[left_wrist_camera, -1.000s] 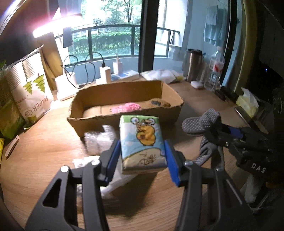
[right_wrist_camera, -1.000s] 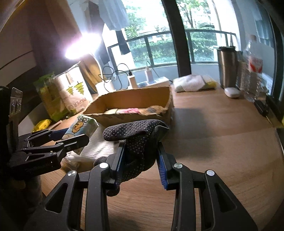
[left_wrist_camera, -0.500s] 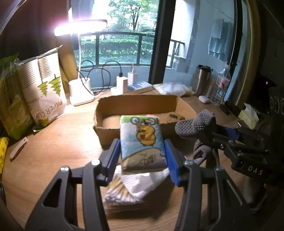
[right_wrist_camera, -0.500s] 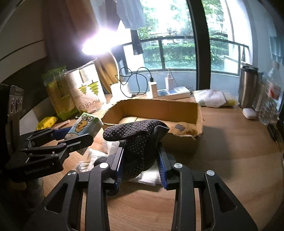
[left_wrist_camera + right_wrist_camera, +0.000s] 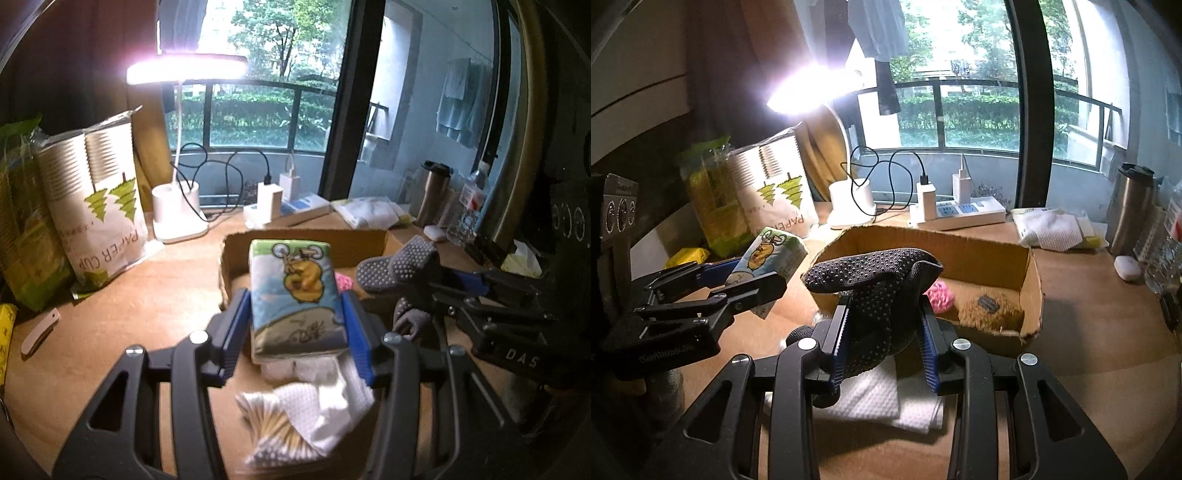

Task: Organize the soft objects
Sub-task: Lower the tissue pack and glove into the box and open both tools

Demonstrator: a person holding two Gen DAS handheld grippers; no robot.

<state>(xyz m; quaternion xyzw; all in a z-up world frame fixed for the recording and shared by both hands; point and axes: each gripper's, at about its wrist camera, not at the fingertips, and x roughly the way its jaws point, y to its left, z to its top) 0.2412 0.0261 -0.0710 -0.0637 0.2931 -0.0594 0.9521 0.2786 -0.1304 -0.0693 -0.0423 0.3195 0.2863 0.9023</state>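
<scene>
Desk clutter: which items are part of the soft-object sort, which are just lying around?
In play:
tissue pack in left gripper
dotted glove in right gripper
cardboard box
pink item in box
white cloth on desk

Bystanders:
lamp
paper cup bag
power strip
steel tumbler

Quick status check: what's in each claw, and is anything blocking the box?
Left gripper shut on tissue pack. Right gripper shut on dotted glove. Cardboard box ahead, open; nothing in the way.
</scene>
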